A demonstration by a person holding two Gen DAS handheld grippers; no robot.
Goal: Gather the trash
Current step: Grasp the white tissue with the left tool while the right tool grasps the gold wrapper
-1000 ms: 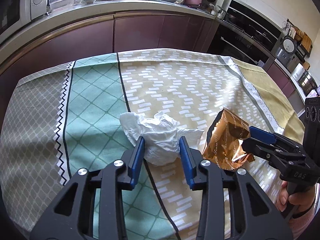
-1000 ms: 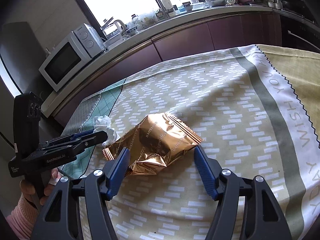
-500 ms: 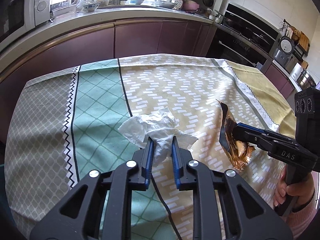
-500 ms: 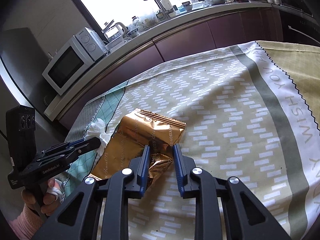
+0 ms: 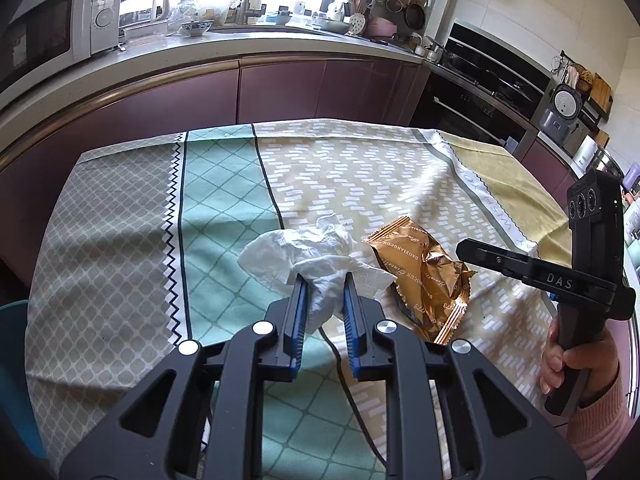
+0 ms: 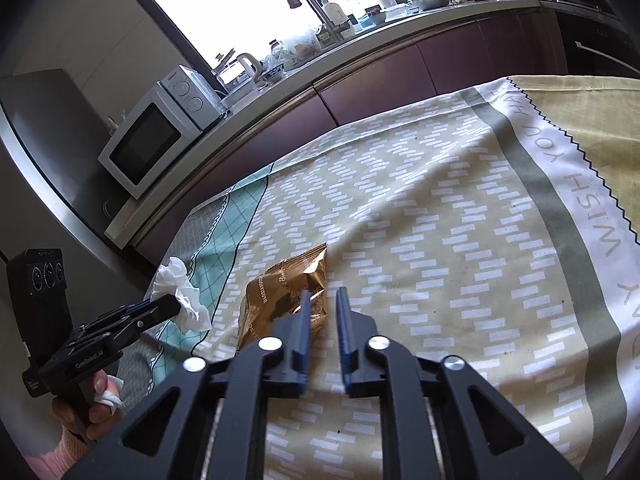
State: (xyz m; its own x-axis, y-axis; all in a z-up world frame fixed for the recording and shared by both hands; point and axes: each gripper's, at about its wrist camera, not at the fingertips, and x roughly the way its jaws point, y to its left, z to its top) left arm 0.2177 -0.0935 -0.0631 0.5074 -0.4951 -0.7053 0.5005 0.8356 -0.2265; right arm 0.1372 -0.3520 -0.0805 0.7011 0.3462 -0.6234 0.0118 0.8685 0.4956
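A: Left claw (image 5: pixel 324 280)?

B: Clamped on the white tissue (image 5: pixel 296 252). It pinches one twisted tail, and the rest fans out ahead of the tips over the green band of the cloth on the desk (image 5: pixel 340 172). I can't tell if the tissue is clear of the cloth.

A: Right claw (image 6: pixel 323 294)?

B: Its jaws have just been opening and now stand a narrow gap apart, not gripping. The gold snack wrapper (image 6: pixel 284 300) lies on the cloth, mostly to the left of the left finger. Only its crumpled edge reaches the gap, if that. The pads don't press on it.

A: So the wrapper's on the desk, not held.

B: Looks so. It sits just beside the tissue, and their edges may overlap in the left view.

A: Risks?

B: Closing here likely pinches only a foil corner or nothing. Foil is slick and springy, so it can squirt out sideways. If the claw goes too low, the pads could snag the tablecloth and drag it. On the left, the grip is on a thin tail, so a fast swing could tear it or let it slide out. The loose tissue could also brush the wrapper and nudge it away from the right claw. I can't make out a bin in either view.
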